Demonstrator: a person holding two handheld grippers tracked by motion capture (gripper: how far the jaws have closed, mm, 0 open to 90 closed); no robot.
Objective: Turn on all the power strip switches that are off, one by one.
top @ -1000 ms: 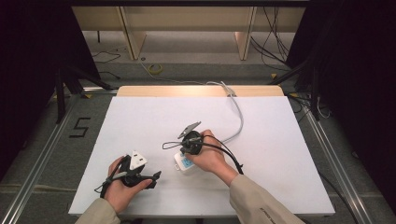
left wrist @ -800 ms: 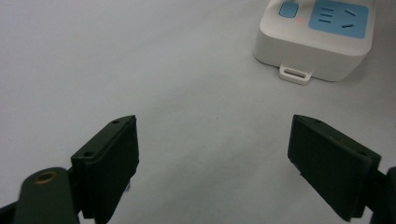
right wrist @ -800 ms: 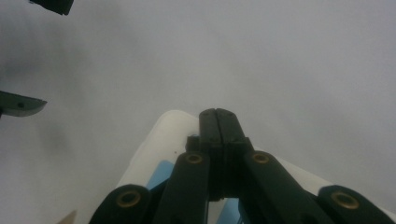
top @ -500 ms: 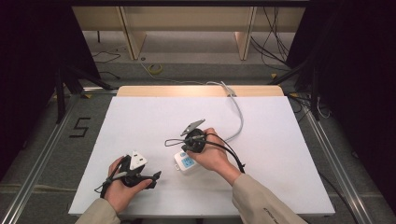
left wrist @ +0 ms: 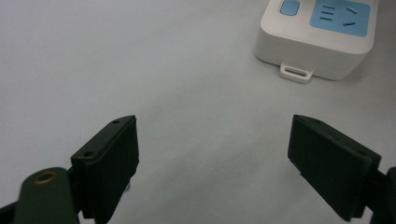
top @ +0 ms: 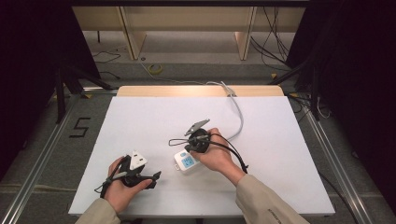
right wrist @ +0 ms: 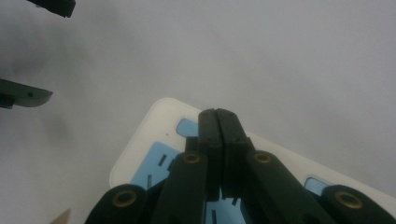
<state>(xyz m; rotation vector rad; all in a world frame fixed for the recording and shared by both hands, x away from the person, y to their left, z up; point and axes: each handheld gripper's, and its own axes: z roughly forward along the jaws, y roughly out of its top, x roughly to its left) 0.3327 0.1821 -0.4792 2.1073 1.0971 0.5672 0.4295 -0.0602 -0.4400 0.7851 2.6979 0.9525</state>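
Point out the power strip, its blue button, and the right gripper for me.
power strip point(left wrist: 312, 53): left gripper view, white front wall.
blue button point(left wrist: 290, 8): left gripper view, its middle.
right gripper point(right wrist: 216, 113): right gripper view, closed jaw tips.

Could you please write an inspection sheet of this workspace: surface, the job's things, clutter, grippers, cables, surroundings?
Surface: white rectangular table top, with a bare wooden strip at its far edge.
Job's things: white plastic power strip with blue socket faces lying flat; a small red light beside its blue button.
Clutter: nothing seen.
Grippers: right gripper shut, jaws together, tips over the blue button; whether they touch it I cannot tell. Left gripper open, nothing between the jaws, apart from the strip.
Cables: white cord runs from the strip over the far edge.
Surroundings: grey floor with loose cables, wooden legs, a taped figure 5.
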